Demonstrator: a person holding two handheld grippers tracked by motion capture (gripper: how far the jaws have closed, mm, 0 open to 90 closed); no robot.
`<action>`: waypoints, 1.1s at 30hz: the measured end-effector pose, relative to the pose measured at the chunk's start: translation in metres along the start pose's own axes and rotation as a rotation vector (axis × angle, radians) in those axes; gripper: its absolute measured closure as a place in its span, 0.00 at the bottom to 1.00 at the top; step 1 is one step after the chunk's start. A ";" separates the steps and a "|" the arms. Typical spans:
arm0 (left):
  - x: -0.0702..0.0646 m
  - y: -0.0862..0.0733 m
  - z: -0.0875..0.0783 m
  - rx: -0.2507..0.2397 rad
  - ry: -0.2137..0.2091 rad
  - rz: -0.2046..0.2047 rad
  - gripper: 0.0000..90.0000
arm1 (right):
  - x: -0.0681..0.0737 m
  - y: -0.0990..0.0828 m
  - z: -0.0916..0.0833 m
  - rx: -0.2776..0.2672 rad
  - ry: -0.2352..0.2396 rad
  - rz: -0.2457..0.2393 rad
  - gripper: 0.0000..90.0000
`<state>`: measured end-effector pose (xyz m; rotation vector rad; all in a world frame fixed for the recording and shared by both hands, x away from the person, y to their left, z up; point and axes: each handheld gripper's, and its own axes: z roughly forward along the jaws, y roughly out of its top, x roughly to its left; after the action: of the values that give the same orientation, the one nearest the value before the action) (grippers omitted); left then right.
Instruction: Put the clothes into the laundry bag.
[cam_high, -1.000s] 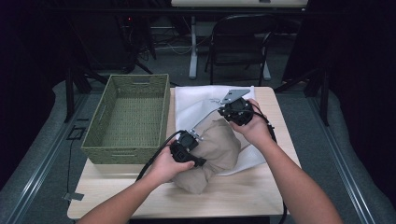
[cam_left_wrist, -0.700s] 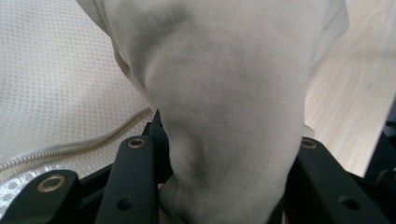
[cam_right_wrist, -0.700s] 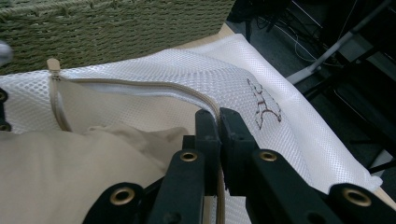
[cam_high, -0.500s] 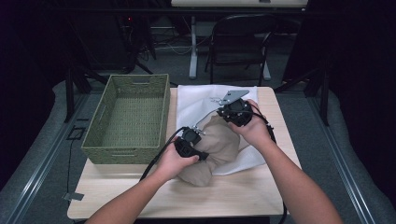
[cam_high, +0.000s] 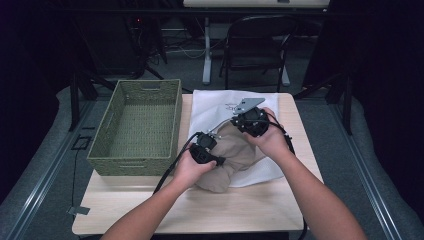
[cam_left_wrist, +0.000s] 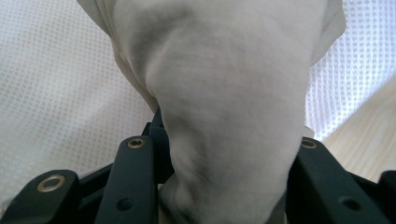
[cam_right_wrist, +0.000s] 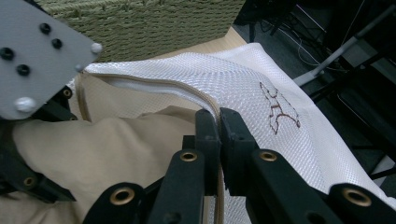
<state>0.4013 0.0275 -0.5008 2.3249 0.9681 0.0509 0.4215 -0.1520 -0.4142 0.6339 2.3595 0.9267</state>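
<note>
My right hand-held gripper (cam_right_wrist: 218, 140) pinches the zippered rim of the white mesh bag (cam_high: 212, 102) to hold its mouth open on the surface (cam_high: 260, 210), while my left hand-held gripper (cam_high: 205, 147) clenches the beige garment (cam_left_wrist: 224, 93), half-stuffed inside.

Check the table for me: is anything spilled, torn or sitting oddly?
Nothing stands out. The tan garment lies bunched partly inside the white mesh bag; the wicker basket sits square on the table, no spill or damage visible.

High view above table (cam_high: 150, 200); both tool cameras close on shared beige cloth (cam_high: 235, 150) and white mesh bag (cam_high: 210, 107).
</note>
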 end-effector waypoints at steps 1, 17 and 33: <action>0.000 0.001 0.000 -0.004 -0.001 -0.003 0.67 | 0.001 0.000 0.000 0.002 -0.002 -0.002 0.96; 0.004 0.005 0.015 -0.084 0.069 -0.039 0.67 | 0.005 -0.003 0.003 -0.004 0.012 0.001 0.96; 0.005 0.008 0.037 -0.158 0.140 -0.067 0.67 | 0.007 -0.004 0.002 -0.013 0.018 0.003 0.96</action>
<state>0.4196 0.0073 -0.5271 2.1655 1.0702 0.2573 0.4166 -0.1491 -0.4202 0.6267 2.3670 0.9525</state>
